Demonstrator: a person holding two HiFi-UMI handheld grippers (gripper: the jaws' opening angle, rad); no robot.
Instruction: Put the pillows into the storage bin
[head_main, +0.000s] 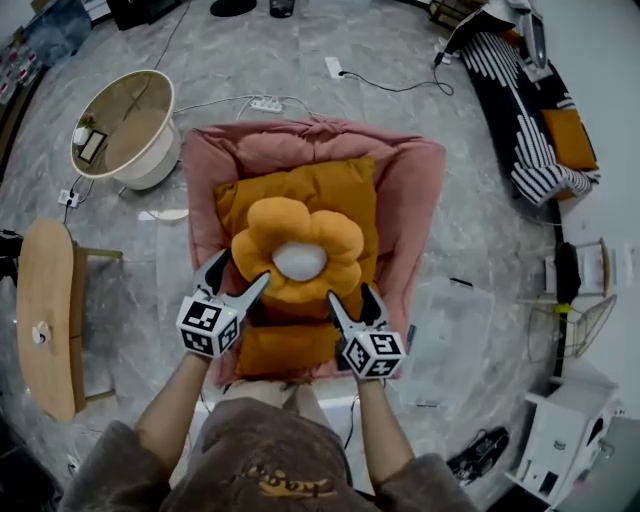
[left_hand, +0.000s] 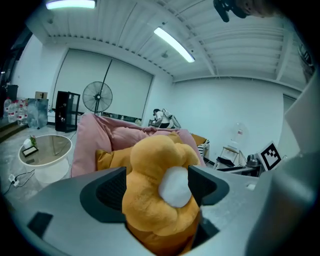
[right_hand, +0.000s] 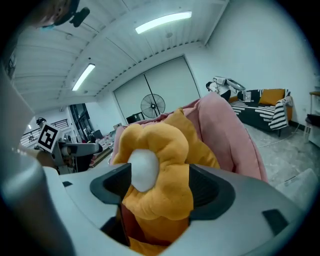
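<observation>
Bin: pink storage bin (head_main: 415, 200), soft-sided, stands on the floor right in front of the person.
Pillows in bin: 2 seen. A square orange pillow (head_main: 345, 185) lies flat inside; a flower pillow (head_main: 297, 250), orange with a white centre, lies on top of it.
Darker patch: deeper orange cloth under the flower pillow's near edge; cannot tell whether it is a 3rd pillow.
Left gripper (head_main: 243, 267): jaws spread wide, nothing clamped. Its own view shows the flower pillow between the pads, which do not squeeze it.
Right gripper (head_main: 350, 293): same, jaws at full spread astride the pillow's near edge, no grip.
Progress: judged nearly done, or done for these 2. The flower pillow looks set down and let go inside the bin.
Left to do: back both grippers away. An orange cushion (head_main: 568, 135) sits on the striped sofa (head_main: 520, 100), well apart; unclear whether it counts.
Floor: grey marbled tile (head_main: 480, 250), with a power strip (head_main: 265, 103) and cables beyond the bin.
Room: round white table (head_main: 125, 130) and wooden side table (head_main: 45, 320) on the left; standing fan (left_hand: 97, 97) by the far wall; strip lights overhead.
</observation>
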